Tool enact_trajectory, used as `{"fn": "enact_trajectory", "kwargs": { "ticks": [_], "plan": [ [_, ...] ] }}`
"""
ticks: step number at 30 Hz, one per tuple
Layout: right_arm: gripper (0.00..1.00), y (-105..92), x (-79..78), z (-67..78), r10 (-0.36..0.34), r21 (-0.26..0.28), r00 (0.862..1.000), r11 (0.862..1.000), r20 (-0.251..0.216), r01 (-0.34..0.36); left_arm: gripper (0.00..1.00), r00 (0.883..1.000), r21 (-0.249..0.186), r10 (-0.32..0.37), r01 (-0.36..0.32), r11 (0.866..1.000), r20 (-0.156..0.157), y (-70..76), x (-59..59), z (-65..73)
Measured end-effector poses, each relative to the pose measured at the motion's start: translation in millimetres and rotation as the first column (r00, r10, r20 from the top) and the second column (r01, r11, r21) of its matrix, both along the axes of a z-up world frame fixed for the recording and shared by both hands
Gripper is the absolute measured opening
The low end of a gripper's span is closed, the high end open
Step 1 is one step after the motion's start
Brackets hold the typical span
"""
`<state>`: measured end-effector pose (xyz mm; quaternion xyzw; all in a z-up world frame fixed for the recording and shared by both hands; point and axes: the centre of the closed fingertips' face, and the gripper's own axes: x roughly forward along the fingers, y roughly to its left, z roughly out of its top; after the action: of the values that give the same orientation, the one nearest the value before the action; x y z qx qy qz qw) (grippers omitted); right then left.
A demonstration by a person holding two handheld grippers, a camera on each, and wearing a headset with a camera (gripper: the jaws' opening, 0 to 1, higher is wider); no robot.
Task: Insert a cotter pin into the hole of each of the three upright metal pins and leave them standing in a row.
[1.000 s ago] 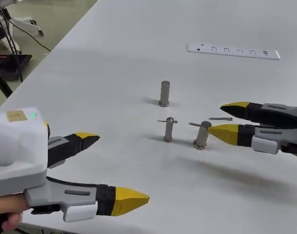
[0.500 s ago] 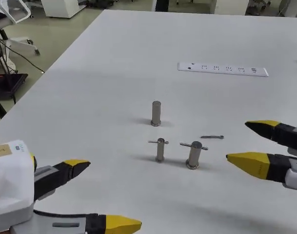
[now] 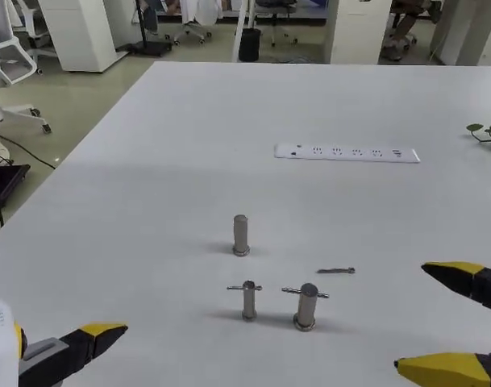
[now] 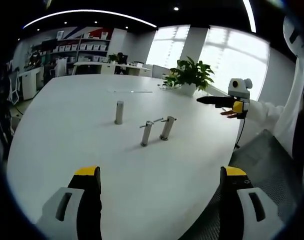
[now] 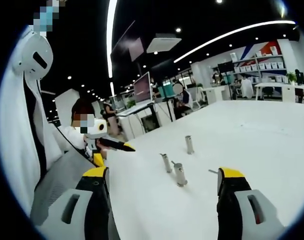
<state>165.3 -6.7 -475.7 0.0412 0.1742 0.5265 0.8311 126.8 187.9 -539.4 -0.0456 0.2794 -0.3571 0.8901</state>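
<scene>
Three upright metal pins stand on the white table (image 3: 148, 201). The far pin (image 3: 241, 235) is bare. The two nearer pins (image 3: 248, 299) (image 3: 306, 305) each carry a cotter pin through the top. A loose cotter pin (image 3: 336, 271) lies flat to their right. My right gripper (image 3: 429, 320) is open and empty, low at the right, well apart from the pins. A yellow-tipped finger (image 3: 106, 331) of my left gripper pokes in at bottom left. The left gripper (image 4: 159, 175) is open with the pins (image 4: 146, 133) far ahead. The right gripper (image 5: 163, 175) faces the pins (image 5: 179, 173) too.
A white power strip (image 3: 347, 153) lies further back on the table. A small plant (image 3: 487, 131) sits at the right edge. The table's left edge runs diagonally, with office chairs and floor beyond it.
The head camera has tilted up, showing more of the room. Both grippers have drawn back toward me; the right one has left the side of the right-hand pin. The pins have not moved.
</scene>
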Motion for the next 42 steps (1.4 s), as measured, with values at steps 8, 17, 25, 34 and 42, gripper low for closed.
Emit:
{"fn": "enact_trajectory", "kwargs": {
  "ticks": [8,17,25,34,42],
  "plan": [
    [0.98,2.2,-10.3,-8.9,0.005,-0.012,0.996,1.0,-0.091,-0.006,0.99,1.0,0.004,-0.008,0.008,1.0,0.015,-0.1,12.4,6.8],
    [0.98,-3.7,-13.2,-13.4,-0.044,-0.03,0.993,0.999,-0.106,0.041,0.99,0.999,0.015,-0.003,0.002,1.0,0.054,0.5,42.0,18.5],
    [0.98,-13.8,-13.5,-11.6,-0.071,-0.046,0.992,0.997,-0.101,0.067,0.99,0.992,0.008,-0.036,0.036,0.999,0.122,-9.1,76.7,40.2],
    [0.96,-21.7,-13.1,-12.5,-0.089,-0.084,0.992,0.993,-0.087,0.082,0.98,0.984,0.024,-0.072,0.069,0.997,0.165,-16.2,115.8,54.8],
    [0.94,-26.6,-14.4,-17.4,-0.114,-0.094,0.989,0.99,-0.094,0.105,0.79,0.971,0.003,-0.042,0.043,0.999,0.233,-17.1,157.4,69.3]
  ]
}}
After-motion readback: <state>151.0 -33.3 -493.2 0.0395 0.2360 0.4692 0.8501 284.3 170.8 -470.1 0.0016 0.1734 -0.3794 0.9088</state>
